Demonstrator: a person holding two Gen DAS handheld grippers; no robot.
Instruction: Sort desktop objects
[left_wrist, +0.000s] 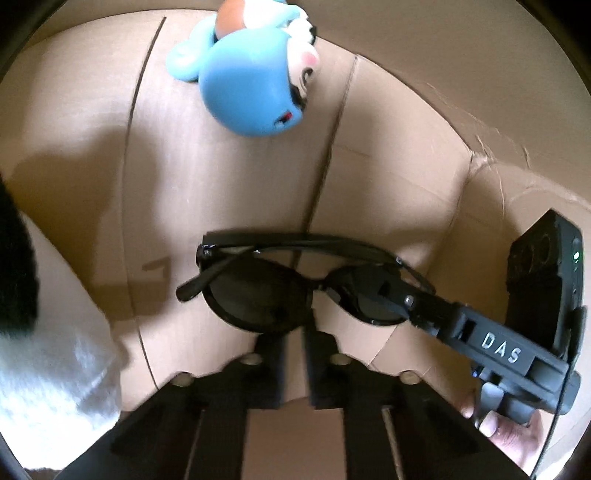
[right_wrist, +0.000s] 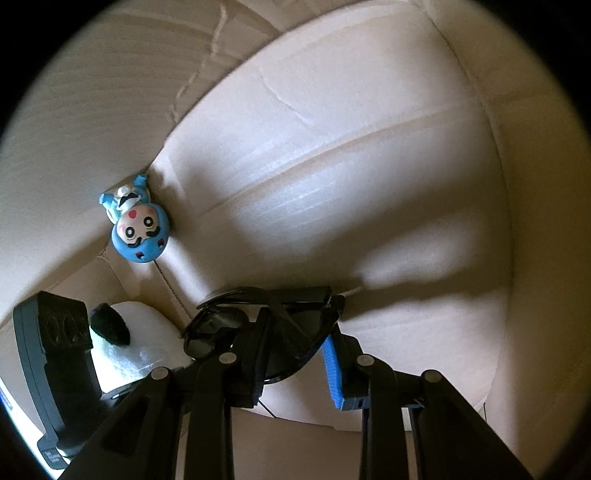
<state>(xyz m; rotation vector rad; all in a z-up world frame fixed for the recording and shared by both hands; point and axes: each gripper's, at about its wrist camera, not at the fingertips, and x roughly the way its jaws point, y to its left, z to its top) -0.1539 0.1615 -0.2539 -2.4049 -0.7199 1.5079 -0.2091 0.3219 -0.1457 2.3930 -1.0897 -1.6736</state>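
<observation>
Black sunglasses (left_wrist: 280, 291) hang inside a cardboard box (left_wrist: 229, 192). My right gripper (left_wrist: 402, 299) reaches in from the right and is shut on the frame by one lens; in its own view the glasses (right_wrist: 258, 325) sit between its fingers (right_wrist: 334, 363). My left gripper (left_wrist: 293, 354) is just below the glasses, fingers close together with a narrow gap, touching nothing. A blue toy figure (left_wrist: 255, 74) lies on the box floor farther in; it also shows in the right wrist view (right_wrist: 138, 229).
A black-and-white plush toy (left_wrist: 44, 332) lies at the left in the box, also in the right wrist view (right_wrist: 129, 339). The box walls (right_wrist: 92, 110) rise around everything. A hand (left_wrist: 509, 432) holds the right gripper's handle.
</observation>
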